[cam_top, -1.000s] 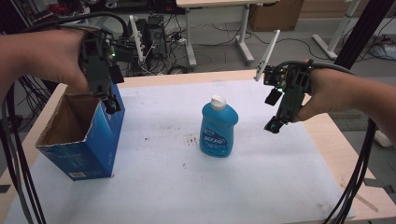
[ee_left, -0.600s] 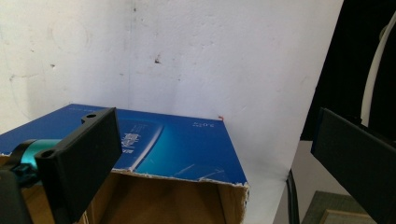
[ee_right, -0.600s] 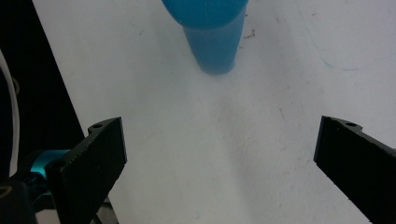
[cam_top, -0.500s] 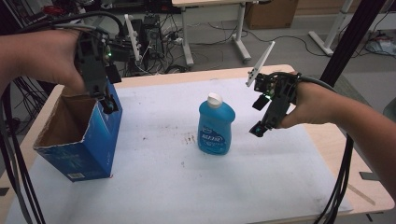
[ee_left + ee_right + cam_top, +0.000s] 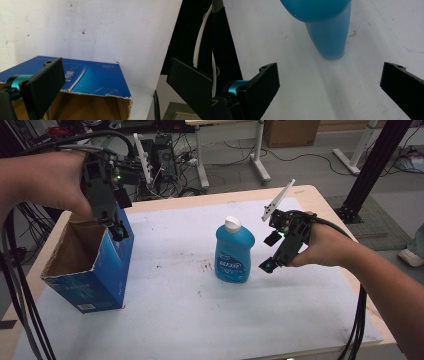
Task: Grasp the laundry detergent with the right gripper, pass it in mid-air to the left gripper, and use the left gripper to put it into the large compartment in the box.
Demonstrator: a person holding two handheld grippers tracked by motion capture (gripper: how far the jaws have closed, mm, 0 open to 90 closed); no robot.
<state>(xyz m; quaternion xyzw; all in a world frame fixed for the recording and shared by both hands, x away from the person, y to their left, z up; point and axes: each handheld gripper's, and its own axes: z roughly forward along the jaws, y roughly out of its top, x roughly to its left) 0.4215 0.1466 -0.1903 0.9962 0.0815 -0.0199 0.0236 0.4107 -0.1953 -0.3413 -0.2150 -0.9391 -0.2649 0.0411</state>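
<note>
My right gripper (image 5: 329, 90) is holding its jaws spread wide with nothing between them, and its own view is showing the bottle (image 5: 325, 27) just ahead, centred in the gap, its blue body blurred and cut off at the top. The high view is giving what that close look lacks: the bottle (image 5: 234, 251) is standing upright near the middle of the table (image 5: 175, 320), white cap on top, label facing me, and my right gripper (image 5: 270, 252) is hovering just beside it, apart from it, tilted down toward its base.

My left gripper (image 5: 112, 85) is also holding its jaws wide open and empty. Its view is looking down past them onto the torn top edge of the box (image 5: 92, 80), blue outside, brown inside. From above, the box (image 5: 92, 265) is standing open-topped at the table's left side, well apart from the bottle, with my left gripper (image 5: 117, 227) hanging over its far rim.
</note>
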